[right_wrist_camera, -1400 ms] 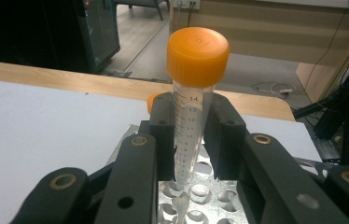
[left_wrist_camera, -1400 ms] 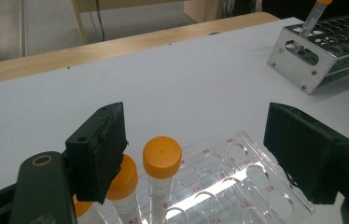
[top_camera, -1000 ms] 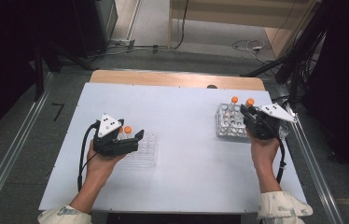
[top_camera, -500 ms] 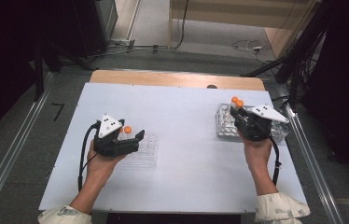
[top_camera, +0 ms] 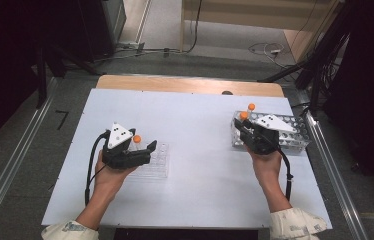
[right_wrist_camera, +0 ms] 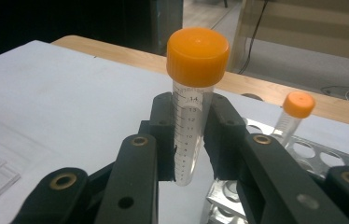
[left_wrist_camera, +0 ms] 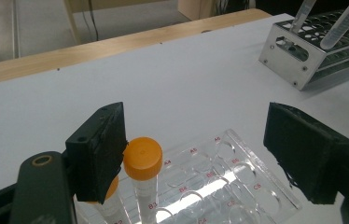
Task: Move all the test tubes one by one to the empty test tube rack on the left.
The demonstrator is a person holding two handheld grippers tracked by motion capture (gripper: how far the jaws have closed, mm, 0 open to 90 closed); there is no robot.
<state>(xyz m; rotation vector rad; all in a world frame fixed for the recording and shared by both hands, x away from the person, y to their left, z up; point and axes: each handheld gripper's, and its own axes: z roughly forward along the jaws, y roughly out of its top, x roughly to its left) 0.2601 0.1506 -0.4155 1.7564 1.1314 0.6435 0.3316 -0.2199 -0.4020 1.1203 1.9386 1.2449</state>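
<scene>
- White surface [top_camera: 200,150] carries a clear rack [left_wrist_camera: 219,182] lettered B3, C4.
- Left claw [left_wrist_camera: 200,158] gapes apart over it.
- Right claw [right_wrist_camera: 189,140] clamps a tube [right_wrist_camera: 189,126] graduated to 14.

Second orange cap [left_wrist_camera: 109,189] half hidden behind left finger, both rack tubes [left_wrist_camera: 345,21] cropped at top edge

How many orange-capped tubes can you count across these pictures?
4: two in the clear rack, at and; one in the right gripper; one in the metal rack.

White table [top_camera: 200,125], floor cables [top_camera: 270,49].
</scene>
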